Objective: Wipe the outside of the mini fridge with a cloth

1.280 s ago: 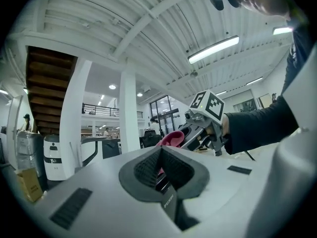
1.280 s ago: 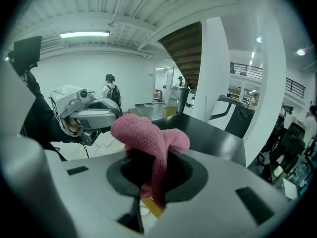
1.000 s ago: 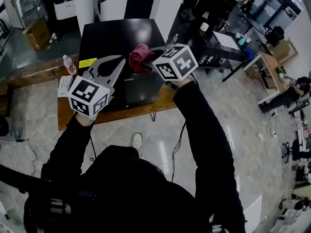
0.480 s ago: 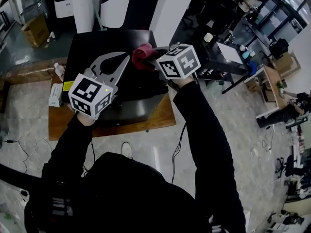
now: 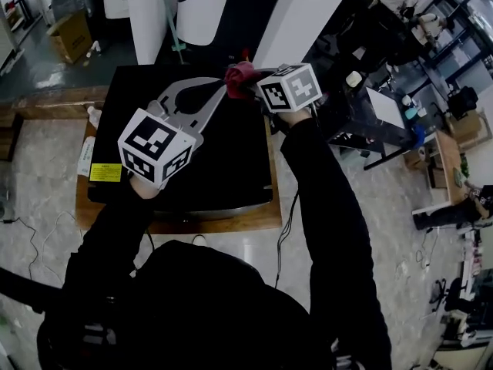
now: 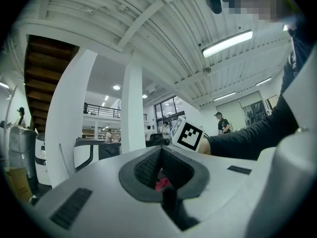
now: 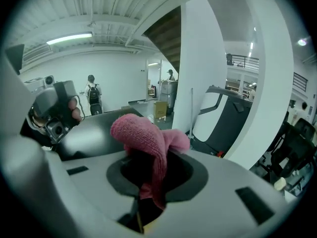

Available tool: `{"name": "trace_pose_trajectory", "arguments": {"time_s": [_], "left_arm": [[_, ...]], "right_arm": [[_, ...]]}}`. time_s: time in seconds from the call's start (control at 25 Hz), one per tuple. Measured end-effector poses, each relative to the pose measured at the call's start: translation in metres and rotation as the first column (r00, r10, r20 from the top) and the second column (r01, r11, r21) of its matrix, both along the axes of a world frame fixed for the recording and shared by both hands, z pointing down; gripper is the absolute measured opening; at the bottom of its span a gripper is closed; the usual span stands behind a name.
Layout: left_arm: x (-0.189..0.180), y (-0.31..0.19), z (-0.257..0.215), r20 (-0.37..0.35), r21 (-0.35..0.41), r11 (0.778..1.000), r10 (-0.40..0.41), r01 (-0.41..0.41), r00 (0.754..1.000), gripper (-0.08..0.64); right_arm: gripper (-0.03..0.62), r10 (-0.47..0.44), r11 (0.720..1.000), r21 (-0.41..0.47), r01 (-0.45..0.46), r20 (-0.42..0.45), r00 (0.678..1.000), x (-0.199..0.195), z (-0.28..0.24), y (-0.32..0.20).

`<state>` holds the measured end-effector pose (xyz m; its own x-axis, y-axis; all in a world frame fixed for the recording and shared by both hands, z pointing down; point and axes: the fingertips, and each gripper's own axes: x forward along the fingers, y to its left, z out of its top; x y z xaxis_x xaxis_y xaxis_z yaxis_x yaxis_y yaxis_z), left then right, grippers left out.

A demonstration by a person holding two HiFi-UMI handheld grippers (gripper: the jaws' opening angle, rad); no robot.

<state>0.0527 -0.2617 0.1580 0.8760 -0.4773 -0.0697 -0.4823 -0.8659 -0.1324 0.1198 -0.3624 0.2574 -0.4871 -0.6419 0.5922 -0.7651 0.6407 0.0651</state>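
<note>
Head view: your right gripper (image 5: 254, 75) is clamped on the pink cloth (image 5: 237, 75) at the far edge of the mini fridge (image 5: 208, 153) top. Half a second ago it sat nearer the middle. Your left gripper (image 5: 219, 91) has reached further forward too, its tips now just beside the cloth. The fridge stands on a wooden table (image 5: 254, 216), yellow label (image 5: 105, 173) at its near-left corner. Left gripper view: left gripper (image 6: 161, 155) jaws together, nothing held. A pink sliver shows through the pad opening, contact unclear. Right gripper view: right gripper (image 7: 148, 155) jaws closed on the cloth (image 7: 148, 133), which bunches above them.
</note>
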Motion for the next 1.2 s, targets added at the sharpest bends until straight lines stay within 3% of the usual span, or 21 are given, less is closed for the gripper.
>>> {"name": "trace_pose_trajectory", "arguments": {"time_s": [0.16,0.28,0.52,0.88,1.2], "left_arm": [[0.013,-0.015,0.010,0.020,-0.016,1.000,-0.006,0.007,1.000,0.002],[0.014,-0.023,0.016,0.028,-0.032,0.999,-0.014,0.015,1.000,0.002],[0.004,-0.028,0.014,0.024,-0.035,0.998,-0.045,0.046,0.999,0.002],[-0.012,0.009,0.019,0.028,-0.034,0.992,-0.119,0.120,0.992,0.002],[-0.011,0.078,0.026,0.029,-0.049,0.986,-0.160,0.161,0.987,0.002]], "right_arm": [[0.081,0.013,1.000,-0.008,-0.013,-0.010,1.000,0.013,0.015,-0.045],[0.080,0.009,0.999,-0.036,-0.013,-0.100,0.995,0.020,0.036,-0.068],[0.074,-0.024,0.997,-0.081,0.010,-0.171,0.985,0.016,0.050,-0.074],[0.072,-0.061,0.995,-0.085,0.049,-0.145,0.988,0.008,0.053,-0.027],[0.072,-0.110,0.992,-0.079,0.102,-0.105,0.988,-0.007,0.046,0.060]]}}
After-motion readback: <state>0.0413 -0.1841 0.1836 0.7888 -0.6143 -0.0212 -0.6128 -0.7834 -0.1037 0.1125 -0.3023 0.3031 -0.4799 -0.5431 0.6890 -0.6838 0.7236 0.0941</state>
